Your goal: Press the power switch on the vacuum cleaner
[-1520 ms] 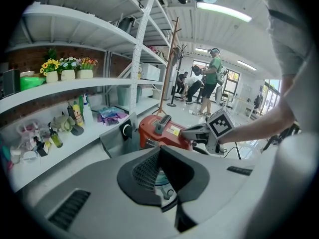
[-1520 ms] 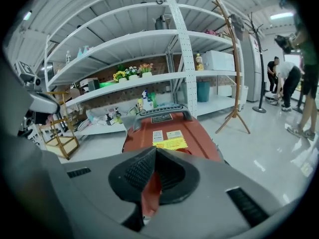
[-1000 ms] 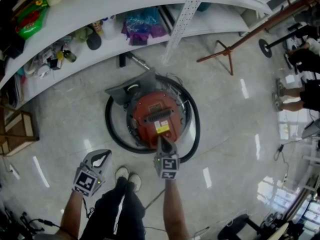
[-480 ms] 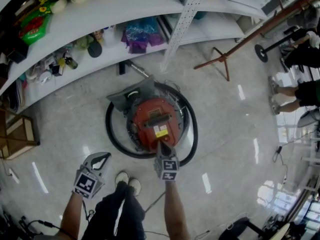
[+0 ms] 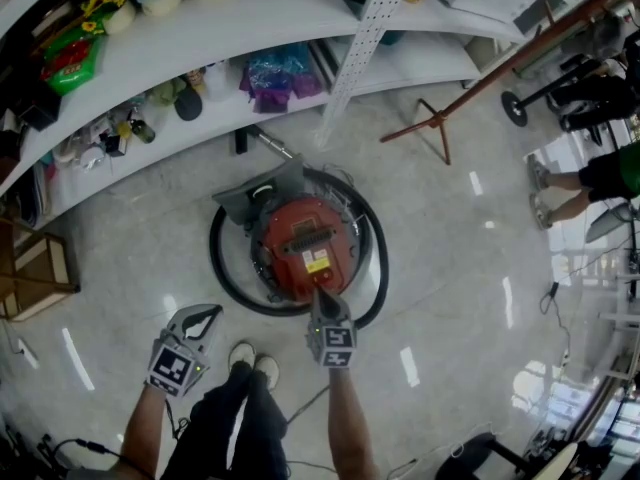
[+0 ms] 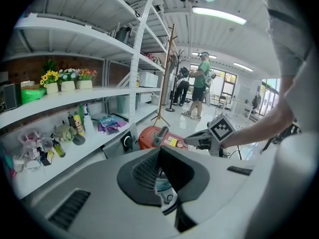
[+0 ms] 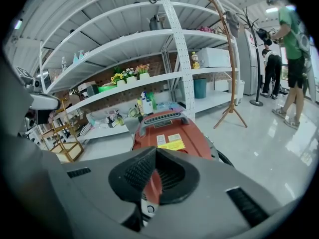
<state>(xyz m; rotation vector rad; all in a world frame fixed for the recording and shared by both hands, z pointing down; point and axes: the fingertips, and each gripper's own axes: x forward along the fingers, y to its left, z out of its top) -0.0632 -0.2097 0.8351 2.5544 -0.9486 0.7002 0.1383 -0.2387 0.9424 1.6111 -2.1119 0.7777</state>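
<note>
The red vacuum cleaner (image 5: pixel 305 243) sits on the floor inside a ring of its black hose (image 5: pixel 222 268), with a yellow label (image 5: pixel 318 265) on top. My right gripper (image 5: pixel 322 293) is shut, and its tips rest at the vacuum's near end. In the left gripper view the right gripper (image 6: pixel 188 142) points at a small round button (image 6: pixel 180 144) on the vacuum cleaner (image 6: pixel 158 135). The right gripper view shows the right gripper's shut tips (image 7: pixel 156 151) low over the vacuum's red body (image 7: pixel 172 133). My left gripper (image 5: pixel 205 315) hangs shut and empty over bare floor, left of the vacuum.
White shelving (image 5: pixel 200 118) with bottles, bags and flower pots runs behind the vacuum, with a perforated post (image 5: pixel 365 38). A wooden coat stand (image 5: pixel 440 118) leans at the back right, a wooden rack (image 5: pixel 40 268) stands at the left. Other people (image 5: pixel 600 168) stand far right. My shoes (image 5: pixel 255 358) are just behind the hose.
The right gripper stays at the vacuum's near end. The head view has drifted slightly, so the vacuum sits a little lower and further left in it. The people at the right have shifted.
</note>
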